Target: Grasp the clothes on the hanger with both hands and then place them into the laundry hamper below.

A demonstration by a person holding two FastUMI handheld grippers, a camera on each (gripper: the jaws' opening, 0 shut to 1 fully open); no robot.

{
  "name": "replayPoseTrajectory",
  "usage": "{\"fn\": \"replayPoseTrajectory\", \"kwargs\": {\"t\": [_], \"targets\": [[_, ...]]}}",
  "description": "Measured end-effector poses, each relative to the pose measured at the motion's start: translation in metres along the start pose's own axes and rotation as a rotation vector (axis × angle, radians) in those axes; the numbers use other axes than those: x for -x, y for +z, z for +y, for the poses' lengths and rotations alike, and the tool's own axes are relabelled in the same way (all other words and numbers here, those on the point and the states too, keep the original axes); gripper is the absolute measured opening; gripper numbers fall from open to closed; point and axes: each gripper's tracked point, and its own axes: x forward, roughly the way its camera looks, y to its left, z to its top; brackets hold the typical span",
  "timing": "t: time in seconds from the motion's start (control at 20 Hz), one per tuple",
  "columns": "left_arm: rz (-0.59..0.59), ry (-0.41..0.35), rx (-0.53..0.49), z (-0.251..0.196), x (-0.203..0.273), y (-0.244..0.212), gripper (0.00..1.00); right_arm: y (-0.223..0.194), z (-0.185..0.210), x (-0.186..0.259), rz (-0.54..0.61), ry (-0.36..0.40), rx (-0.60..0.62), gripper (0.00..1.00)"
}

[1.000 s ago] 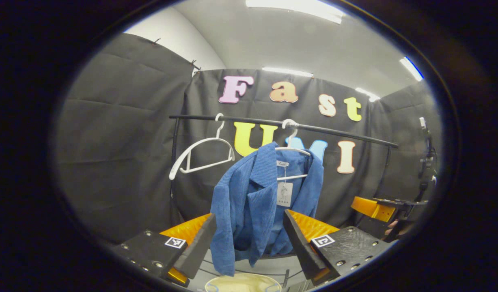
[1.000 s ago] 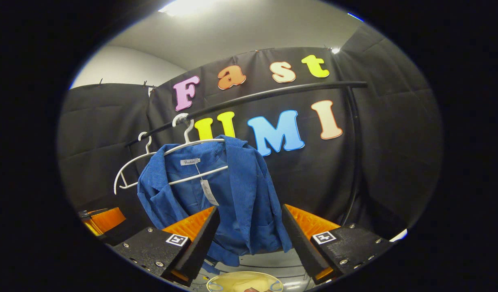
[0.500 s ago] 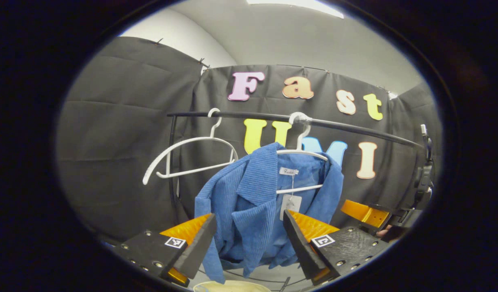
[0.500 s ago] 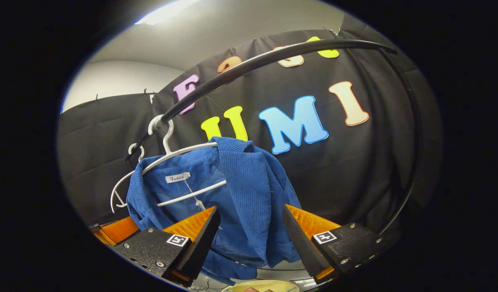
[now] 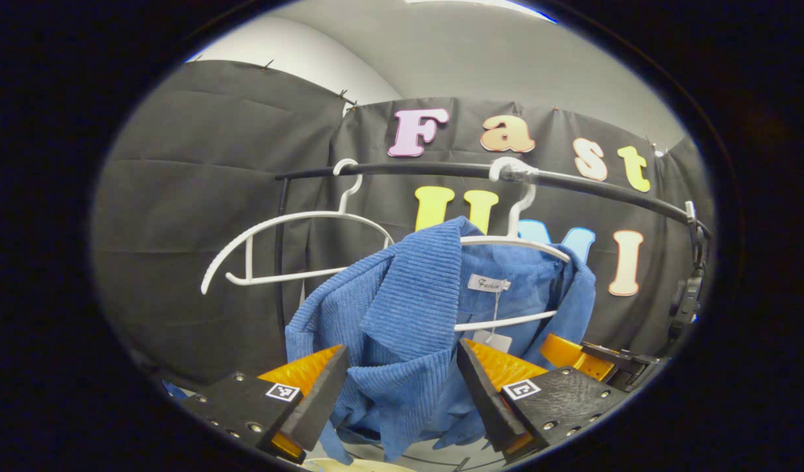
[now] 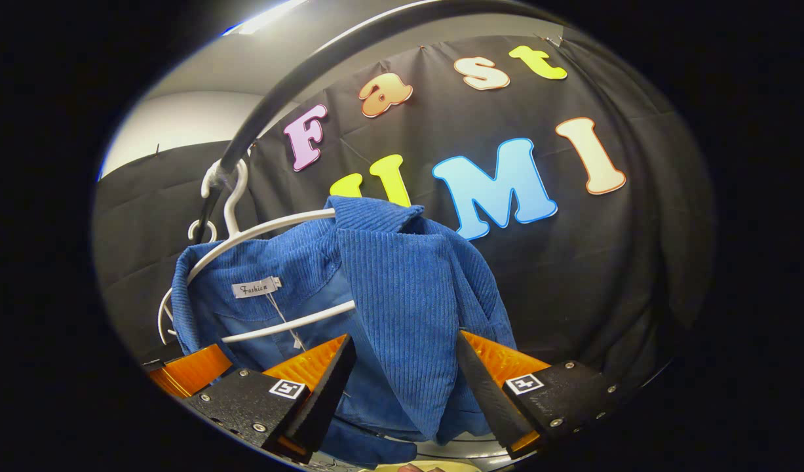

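In the left gripper view we are looking forward and slightly upward along the left gripper (image 5: 402, 387), its jaws spread, facing the blue jacket (image 5: 408, 314) from close in, toward its left-hand lapel. In the right gripper view we are looking up more steeply along the right gripper (image 6: 402, 387), nearer still to the jacket's (image 6: 395, 301) other lapel. Both views are sharing the jacket, its white hanger (image 5: 516, 239), the black rail (image 5: 441, 169) and the second, bare hanger (image 5: 290, 226). The left gripper view is also catching the right gripper at its lower right edge.
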Motion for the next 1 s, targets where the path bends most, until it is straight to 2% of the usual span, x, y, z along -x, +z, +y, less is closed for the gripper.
{"fn": "replayPoseTrajectory", "kwargs": {"t": [0.3, 0.4, 0.45, 0.5, 0.55, 0.6, 0.65, 0.7, 0.75, 0.8, 0.85, 0.9, 1.0], "targets": [[-0.014, 0.057, -0.051, 0.003, -0.019, -0.002, 0.96, -0.007, -0.010, -0.023, 0.009, -0.018, -0.023, 0.94], [-0.014, 0.061, -0.055, 0.005, -0.022, -0.002, 0.84, -0.006, -0.010, -0.025, 0.006, -0.009, -0.032, 0.89], [-0.014, 0.058, -0.062, 0.005, -0.023, -0.003, 0.78, -0.005, -0.011, -0.025, 0.002, -0.008, -0.036, 0.81], [-0.015, 0.061, -0.074, 0.006, -0.022, -0.003, 0.78, -0.004, -0.010, -0.024, -0.004, -0.003, -0.039, 0.76], [-0.015, 0.072, -0.081, 0.011, -0.023, -0.004, 0.67, -0.002, -0.009, -0.022, -0.008, 0.003, -0.042, 0.63], [-0.012, 0.053, -0.077, 0.008, -0.021, -0.004, 0.56, -0.001, -0.010, -0.021, -0.010, 0.002, -0.045, 0.49], [-0.018, 0.051, -0.082, 0.009, -0.021, -0.004, 0.45, 0.000, -0.014, -0.019, -0.013, -0.020, -0.039, 0.36], [-0.030, 0.075, -0.071, 0.015, -0.021, -0.001, 0.34, 0.003, -0.015, -0.017, -0.023, -0.019, -0.034, 0.22], [-0.025, 0.033, -0.052, 0.009, -0.019, -0.003, 0.24, 0.004, -0.013, -0.014, -0.024, 0.004, -0.038, 0.08], [-0.025, 0.018, -0.046, 0.010, -0.017, -0.002, 0.13, 0.008, -0.009, -0.014, -0.032, 0.023, -0.040, 0.07], [-0.025, 0.011, -0.023, 0.013, -0.015, -0.003, 0.15, 0.011, -0.008, -0.014, -0.043, 0.038, -0.033, 0.02], [-0.013, -0.021, 0.009, 0.010, -0.015, -0.004, 0.03, 0.015, -0.011, -0.014, -0.054, 0.047, -0.019, 0.01], [-0.001, -0.051, 0.038, 0.009, -0.014, -0.006, 0.04, 0.024, -0.014, -0.013, -0.083, 0.037, 0.012, 0.00]]}}
